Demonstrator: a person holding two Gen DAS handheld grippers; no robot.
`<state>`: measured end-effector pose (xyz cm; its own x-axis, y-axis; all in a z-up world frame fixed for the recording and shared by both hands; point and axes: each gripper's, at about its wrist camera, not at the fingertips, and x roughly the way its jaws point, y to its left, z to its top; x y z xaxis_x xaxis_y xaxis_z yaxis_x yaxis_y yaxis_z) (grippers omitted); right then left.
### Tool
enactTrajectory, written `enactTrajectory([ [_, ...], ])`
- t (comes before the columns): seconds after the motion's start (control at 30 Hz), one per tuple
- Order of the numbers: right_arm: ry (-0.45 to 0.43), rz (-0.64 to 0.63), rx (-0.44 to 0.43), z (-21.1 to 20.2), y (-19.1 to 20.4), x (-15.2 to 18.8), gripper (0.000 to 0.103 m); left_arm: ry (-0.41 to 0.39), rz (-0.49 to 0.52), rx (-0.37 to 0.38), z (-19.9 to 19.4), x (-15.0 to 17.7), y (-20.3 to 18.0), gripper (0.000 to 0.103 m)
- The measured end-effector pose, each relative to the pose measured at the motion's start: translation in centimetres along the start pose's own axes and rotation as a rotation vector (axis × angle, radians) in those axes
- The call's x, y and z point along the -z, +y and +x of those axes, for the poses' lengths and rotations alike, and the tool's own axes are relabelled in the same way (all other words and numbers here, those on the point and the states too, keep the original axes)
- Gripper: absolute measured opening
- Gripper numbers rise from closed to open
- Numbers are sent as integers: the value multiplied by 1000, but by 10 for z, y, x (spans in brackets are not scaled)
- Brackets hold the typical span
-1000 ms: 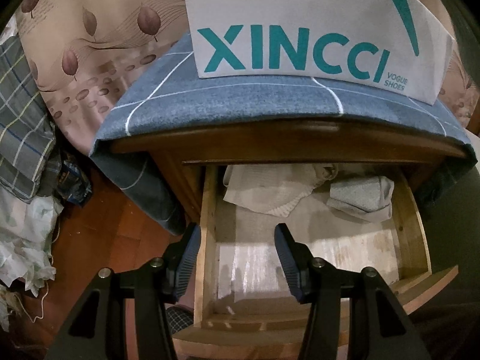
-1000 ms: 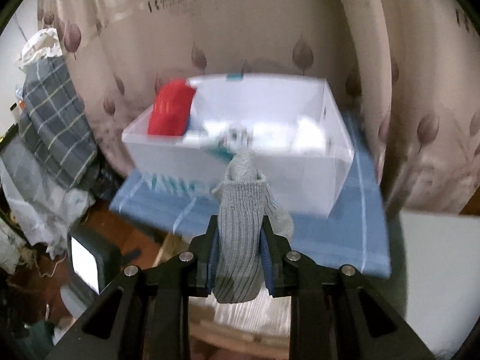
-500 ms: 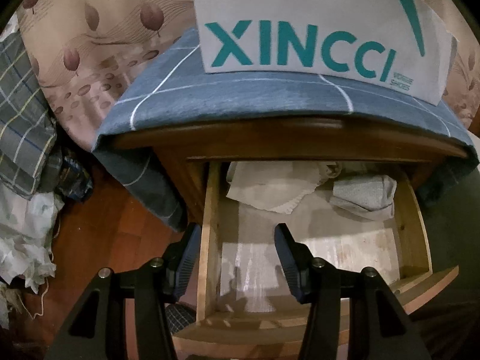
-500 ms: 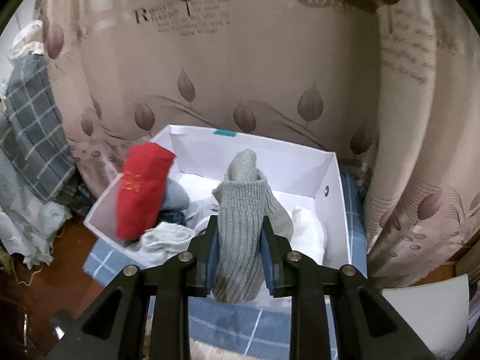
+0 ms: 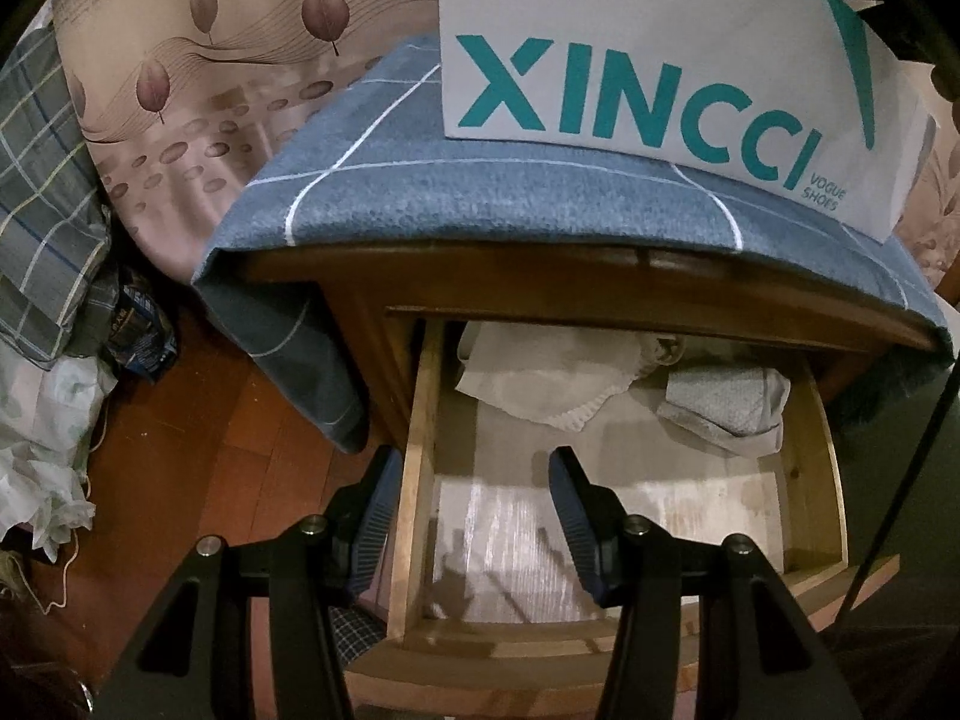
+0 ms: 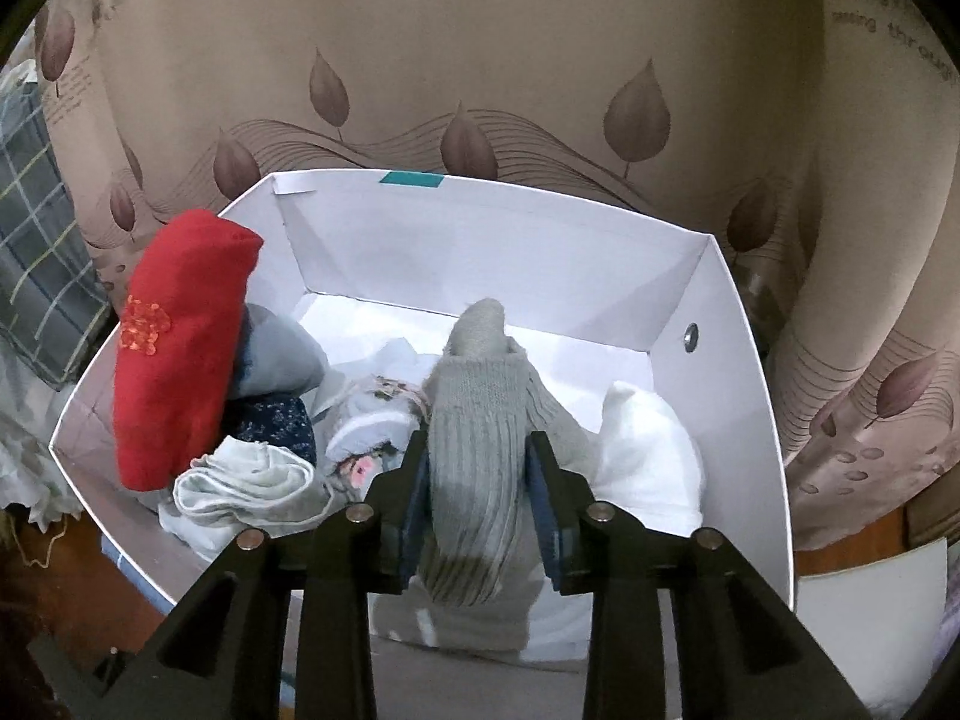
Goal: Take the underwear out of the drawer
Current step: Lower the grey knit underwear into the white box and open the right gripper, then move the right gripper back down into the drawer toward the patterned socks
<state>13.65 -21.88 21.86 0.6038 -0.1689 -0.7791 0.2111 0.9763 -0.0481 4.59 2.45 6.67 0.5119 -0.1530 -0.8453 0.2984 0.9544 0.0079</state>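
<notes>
The right gripper (image 6: 477, 495) hung over the white cardboard box (image 6: 744, 420), its jaws opening around a grey ribbed knit garment (image 6: 474, 456) that still sat between the pads. The left gripper (image 5: 474, 516) hovered partly open and empty above the wooden drawer (image 5: 831, 480), straddling its left wall. Two folded pieces remained at the back of the drawer: a cream garment (image 5: 540, 372) with a ribbed hem and a pale grey garment (image 5: 726, 402). All appeared light, soft and limp, likely to sag and unfold when lifted; a pinch across the thickest fold would probably hold best. The box already held a red knit piece (image 6: 180, 348) and other bundled fabrics. A blue grid-lined cloth (image 5: 480, 192) covered the cabinet top.
</notes>
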Motion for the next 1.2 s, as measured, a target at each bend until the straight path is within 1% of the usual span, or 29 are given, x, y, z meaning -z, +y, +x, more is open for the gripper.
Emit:
enactTrajectory([
  [0.03,1,-5,7,0,1,1,35,3,0,-2,1,0,0,52],
  [0.07,3,-8,5,1,2,1,36,7,0,-2,1,0,0,52],
  [0.2,1,-13,8,-7,4,3,38,12,7,-13,3,1,-1,52],
  [0.27,-4,-15,11,-12,3,4,47,18,7,-12,5,1,-1,52],
  [0.3,-13,-19,17,-17,3,5,48,20,5,-12,6,1,-1,52],
  [0.6,-28,-39,33,-42,1,18,51,30,19,-32,10,3,-3,52],
  [0.67,-32,-44,20,-48,1,23,51,28,24,-33,9,4,-4,52],
  [0.77,-48,-50,-23,-61,2,35,51,28,34,-39,10,4,-6,52],
  [0.83,-78,-62,-12,-75,4,42,51,28,42,-50,11,4,-7,52],
  [0.93,-117,-87,-27,-94,9,53,51,29,44,-52,11,4,-8,52],
  [1.0,-126,-115,-26,-102,13,60,53,27,49,-54,11,5,-9,52],
  [1.07,-125,-133,-38,-108,16,70,53,31,52,-60,13,5,-9,52],
  [1.2,-80,-162,-62,-105,27,100,57,44,52,-54,14,5,-9,52],
])
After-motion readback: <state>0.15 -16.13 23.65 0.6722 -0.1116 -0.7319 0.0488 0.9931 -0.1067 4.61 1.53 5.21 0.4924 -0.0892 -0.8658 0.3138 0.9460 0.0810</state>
